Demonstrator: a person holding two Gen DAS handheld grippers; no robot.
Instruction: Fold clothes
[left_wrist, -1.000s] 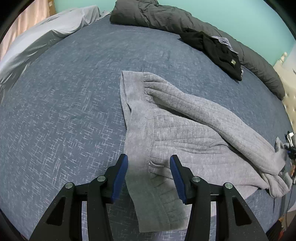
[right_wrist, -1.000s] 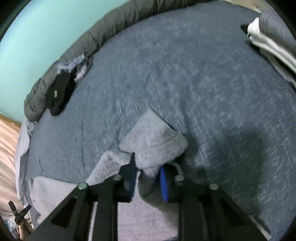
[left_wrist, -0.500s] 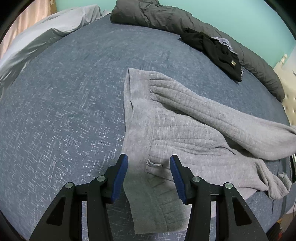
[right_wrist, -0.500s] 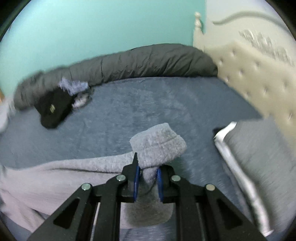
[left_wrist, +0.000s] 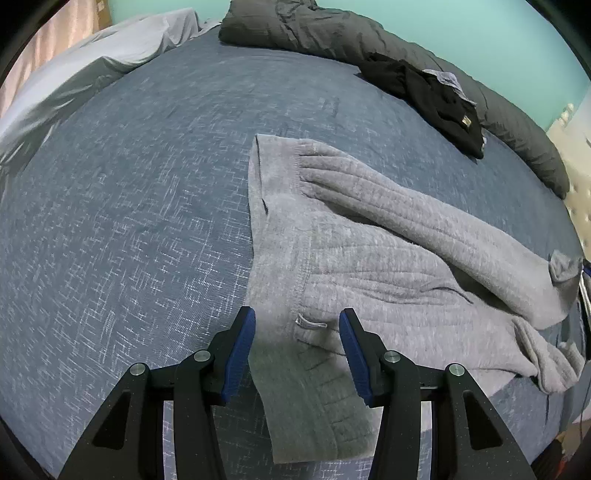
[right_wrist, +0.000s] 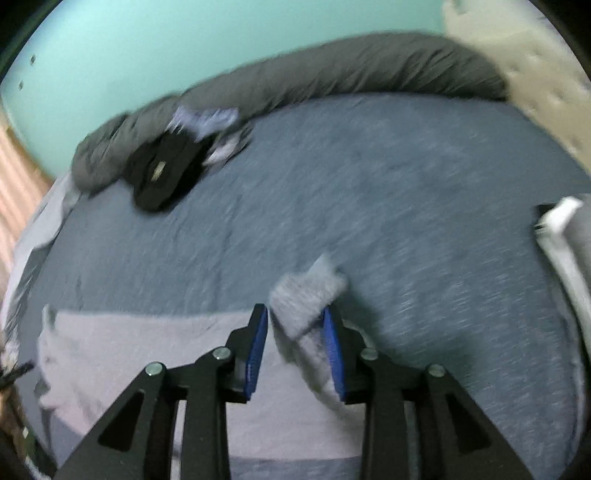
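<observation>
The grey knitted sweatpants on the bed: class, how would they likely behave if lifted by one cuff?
The grey sweatpants look floppy: they lie creased, so they would probably drape. The thick ribbed knit suggests some weight and grip; the cuff sags between the right gripper pads.

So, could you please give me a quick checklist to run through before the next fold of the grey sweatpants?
1. Right gripper has let go of the leg cuff: cannot tell; jaws have just been opening, cuff still between them.
2. Left gripper open over the waistband: ok.
3. Grey sweatpants lying flat: not ok, one leg lies askew across the other.
4. Bedspread free beside the pants: ok.
5. Black garment well apart: ok.
</observation>
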